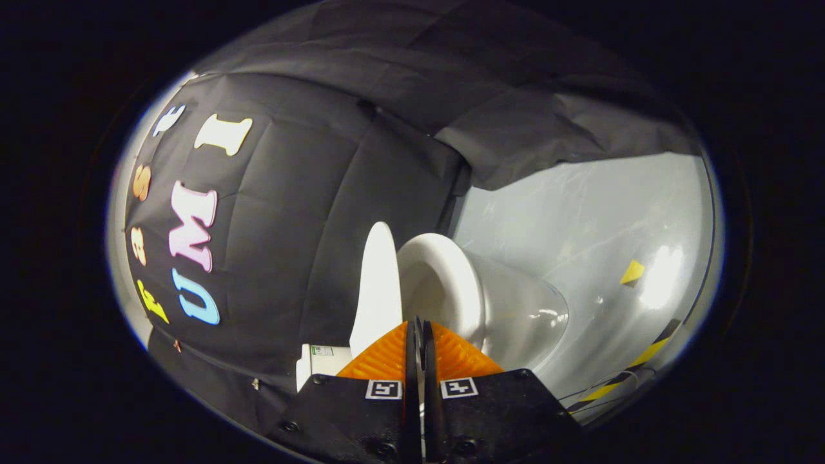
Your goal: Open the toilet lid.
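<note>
The view is rolled on its side, so the white toilet appears to lie sideways. Its lid (377, 290) is swung well away from the seat ring (451, 283) and leans back toward the white tank (322, 364). The bowl (522, 316) stretches off beyond the seat. My gripper (419, 328) sits just in front of the gap between lid and seat. Its orange fingers (387, 357) are pressed together and I see nothing held between them; they are shut and not touching the lid.
A glossy grey floor (580, 219) spreads beyond the bowl, with a yellow marker (632, 272) and a yellow-black tape strip (644, 354) on it. Black cloth walls (303, 212) close in behind the lid and the tank.
</note>
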Demonstrator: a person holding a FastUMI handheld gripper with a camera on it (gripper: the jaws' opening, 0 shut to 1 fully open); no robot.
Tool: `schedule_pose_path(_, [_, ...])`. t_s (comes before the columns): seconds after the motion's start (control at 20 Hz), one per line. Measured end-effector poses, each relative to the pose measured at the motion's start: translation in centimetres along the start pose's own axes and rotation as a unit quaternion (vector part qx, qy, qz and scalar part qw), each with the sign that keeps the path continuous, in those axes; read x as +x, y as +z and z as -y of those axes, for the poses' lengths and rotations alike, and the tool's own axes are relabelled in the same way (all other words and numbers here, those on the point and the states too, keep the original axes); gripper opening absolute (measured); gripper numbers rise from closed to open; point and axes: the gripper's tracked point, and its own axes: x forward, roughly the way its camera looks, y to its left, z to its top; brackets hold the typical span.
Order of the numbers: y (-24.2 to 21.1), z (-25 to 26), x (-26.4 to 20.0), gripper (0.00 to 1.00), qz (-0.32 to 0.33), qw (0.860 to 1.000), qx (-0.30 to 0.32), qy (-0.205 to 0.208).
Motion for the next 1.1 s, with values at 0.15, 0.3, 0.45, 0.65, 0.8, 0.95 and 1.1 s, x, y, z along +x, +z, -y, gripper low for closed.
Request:
schedule_pose_path(0.15, [0.0,-4.6,-1.8,0.08,0.015,0.999,-0.045,0.011])
schedule_pose_path(0.3, [-0.4,-8.6,-3.6,0.08,0.027,0.995,-0.097,0.014])
schedule_pose_path(0.45, [-1.8,-13.3,-5.2,0.08,0.041,0.988,-0.144,0.026])
schedule_pose_path(0.65, [-4.1,-18.0,-6.5,0.08,0.053,0.976,-0.211,0.032])
schedule_pose_path(0.8, [-5.8,-21.3,-7.3,0.08,0.06,0.966,-0.25,0.038])
schedule_pose_path(0.95, [-7.7,-23.9,-7.9,0.09,0.068,0.958,-0.276,0.045])
schedule_pose_path(1.1, [-9.8,-26.5,-8.2,0.1,0.075,0.947,-0.308,0.051])
